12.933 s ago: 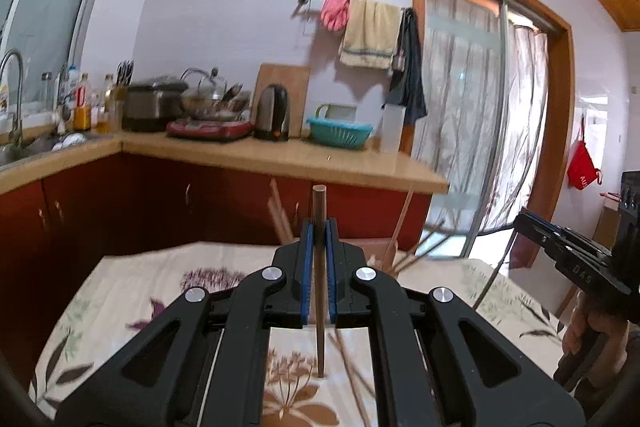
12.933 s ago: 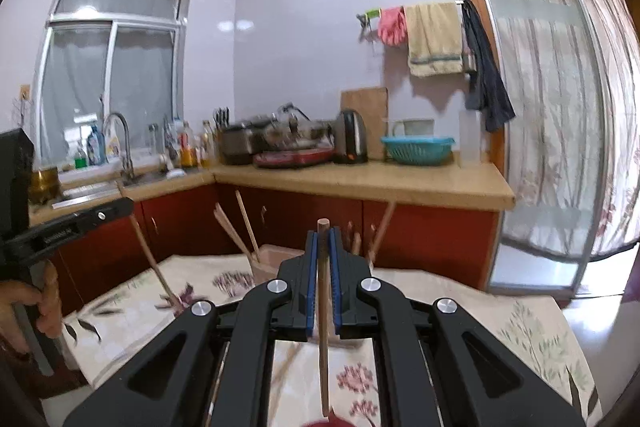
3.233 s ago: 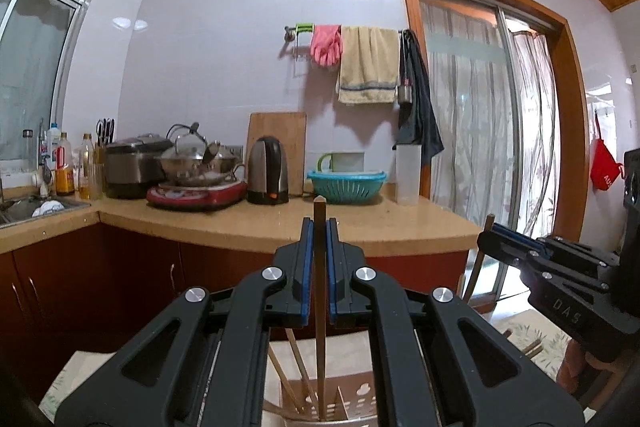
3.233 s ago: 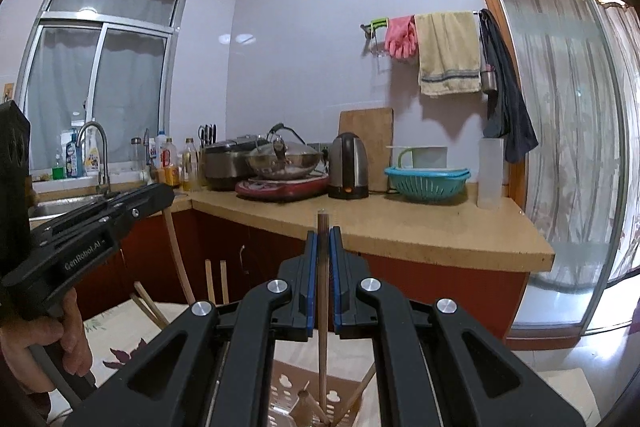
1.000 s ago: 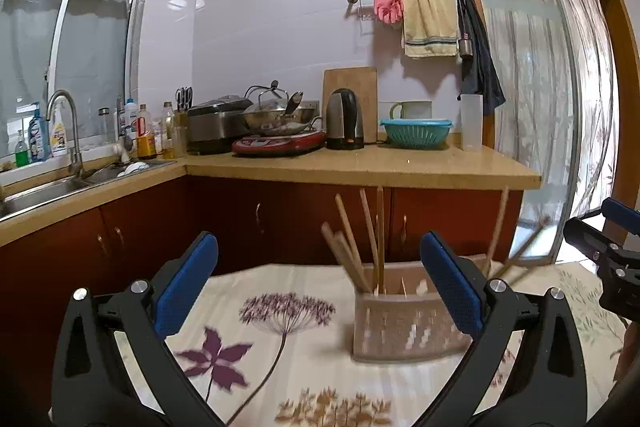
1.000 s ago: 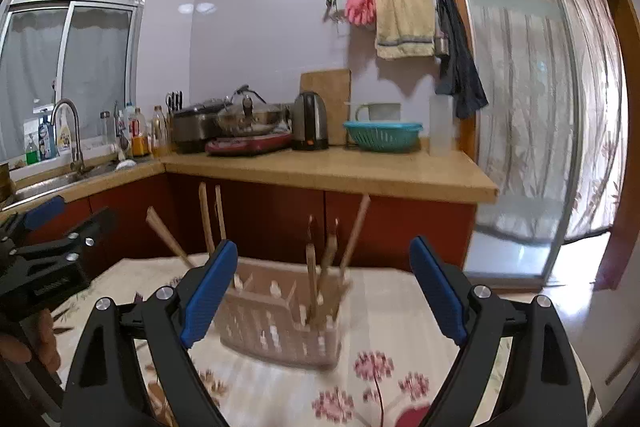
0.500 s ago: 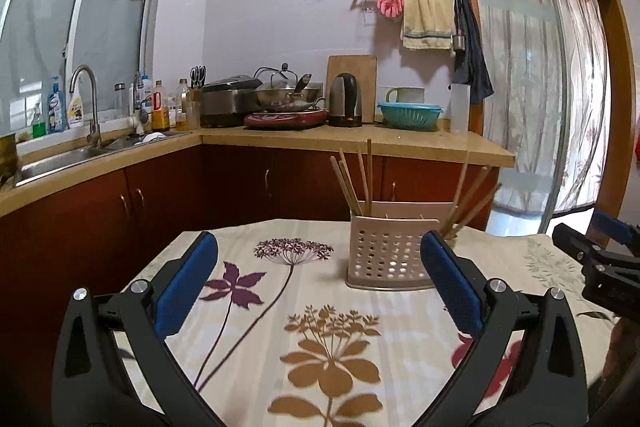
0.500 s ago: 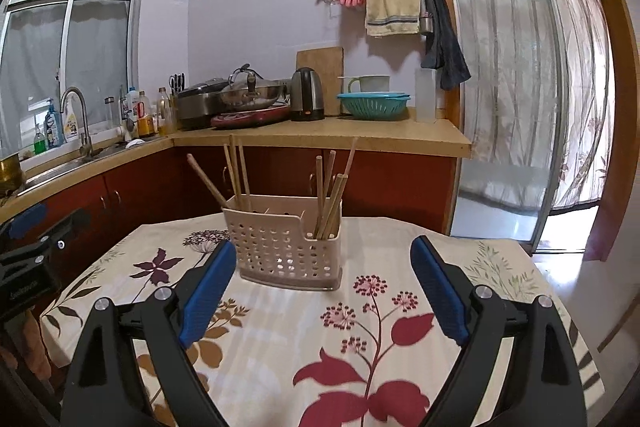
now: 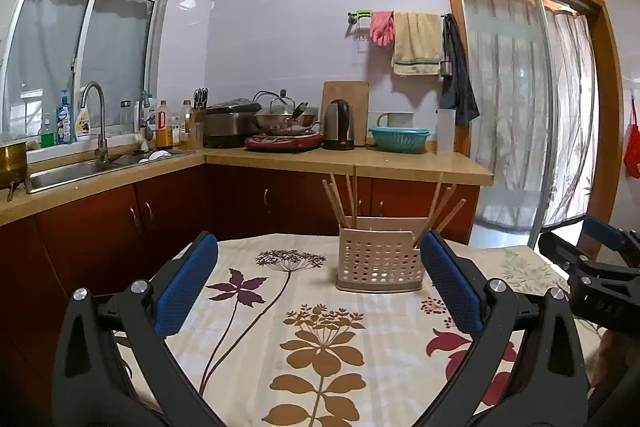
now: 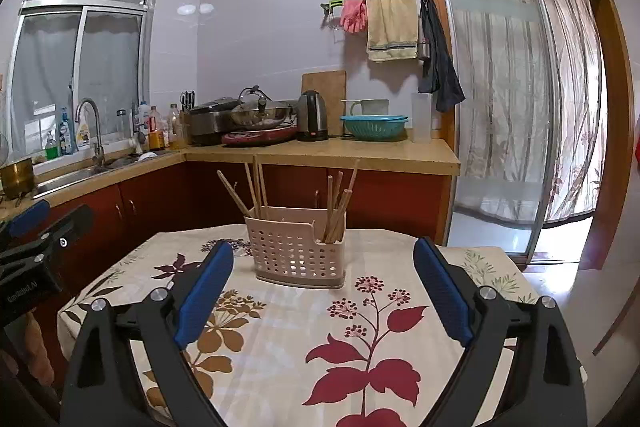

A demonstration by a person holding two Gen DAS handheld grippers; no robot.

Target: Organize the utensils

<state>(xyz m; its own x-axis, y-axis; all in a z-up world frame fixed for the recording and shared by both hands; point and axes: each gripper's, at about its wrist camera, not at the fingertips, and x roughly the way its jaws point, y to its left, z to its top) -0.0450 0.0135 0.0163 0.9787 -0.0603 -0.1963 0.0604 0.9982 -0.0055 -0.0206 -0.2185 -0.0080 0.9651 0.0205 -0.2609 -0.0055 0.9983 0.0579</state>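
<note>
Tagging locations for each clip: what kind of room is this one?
A home kitchen, most likely: a sink under the window, a kettle on the counter, and a chopstick basket on the floral-clothed table.

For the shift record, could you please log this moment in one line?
left tongs: open, empty | right tongs: open, empty | wooden chopsticks: upright in beige perforated plastic holder | floral tablecloth

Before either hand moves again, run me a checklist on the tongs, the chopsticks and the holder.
1. Left tongs open and empty: ok.
2. Right tongs open and empty: ok.
3. Chopsticks all standing in the holder, in two groups at its two ends: ok.
4. Holder upright on the tablecloth: ok.
5. No stray chopsticks on the visible cloth: ok; the near edge behind the tongs is hidden, cannot tell.
6. Both tongs clear of the holder: ok.
</note>
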